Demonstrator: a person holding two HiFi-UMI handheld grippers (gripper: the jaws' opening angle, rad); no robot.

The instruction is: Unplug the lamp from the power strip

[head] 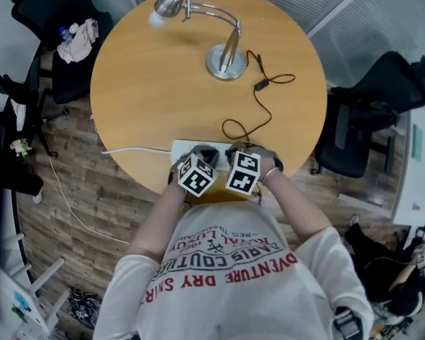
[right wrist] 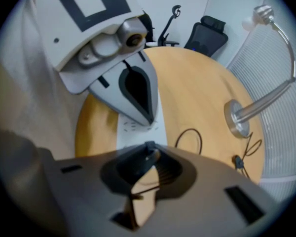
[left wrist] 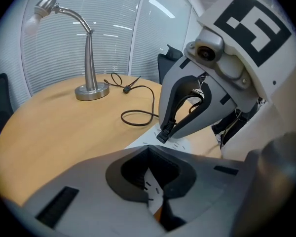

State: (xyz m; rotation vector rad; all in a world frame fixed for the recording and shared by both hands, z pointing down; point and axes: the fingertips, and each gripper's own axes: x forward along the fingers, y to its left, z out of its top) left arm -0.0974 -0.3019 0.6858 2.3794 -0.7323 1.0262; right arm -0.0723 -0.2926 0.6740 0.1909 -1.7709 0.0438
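We've got two grippers at the table's [head: 156, 83] near edge, both over the one power strip [head: 184, 149]. Left gripper [left wrist: 149, 149]: jaws clenched, nothing held, tips down on the strip. Right gripper [right wrist: 149, 149]: grasping the one black plug [left wrist: 164, 132] at the strip. One cord [head: 258, 112] loops to one lamp [head: 227, 55] near the far edge.

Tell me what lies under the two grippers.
A white power strip at the table's edge. The black cord runs under the right gripper; its plug is covered.
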